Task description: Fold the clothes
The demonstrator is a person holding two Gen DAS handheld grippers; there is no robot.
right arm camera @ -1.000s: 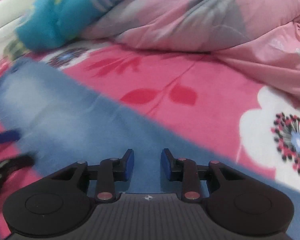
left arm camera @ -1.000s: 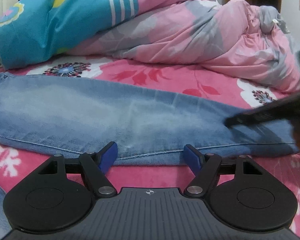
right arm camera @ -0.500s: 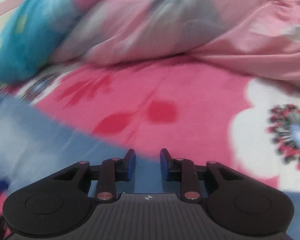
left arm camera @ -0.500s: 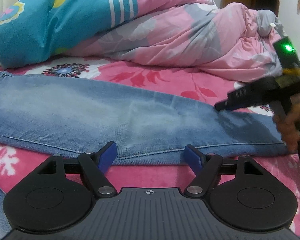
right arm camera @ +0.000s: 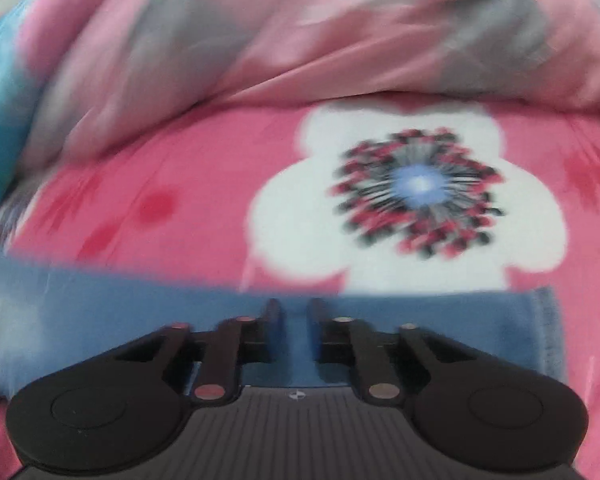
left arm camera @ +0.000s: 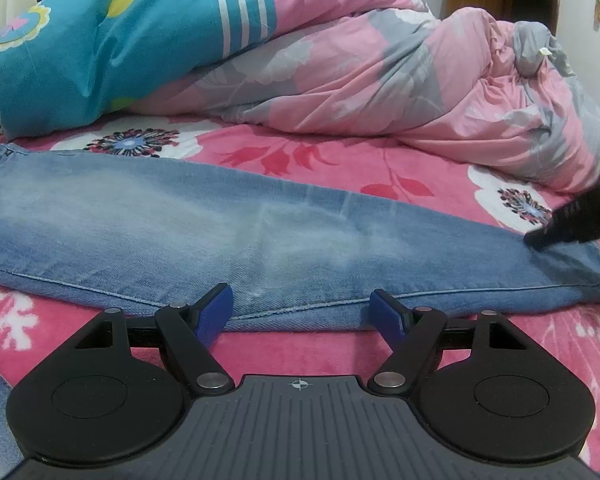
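On a pink flowered bed sheet (left arm camera: 300,152) with a heaped quilt (left arm camera: 380,80) in the upper frame, the jeans (left arm camera: 220,232) lie across mid-frame, the left gripper (left arm camera: 300,308) gaping wide at their near seam, while the right gripper (right arm camera: 294,316), since shifted to the hem, is closing, narrow, over blurred denim.

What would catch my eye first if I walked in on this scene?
Probably the faded blue jeans, stretched flat across a bright pink flowered bedsheet. Behind them lies a heap of bedding: a pink and grey quilt and a turquoise one to its left. Then the two tools: the left hand-held gripper open at the jeans' near edge, the right hand-held gripper closing near the hem end.
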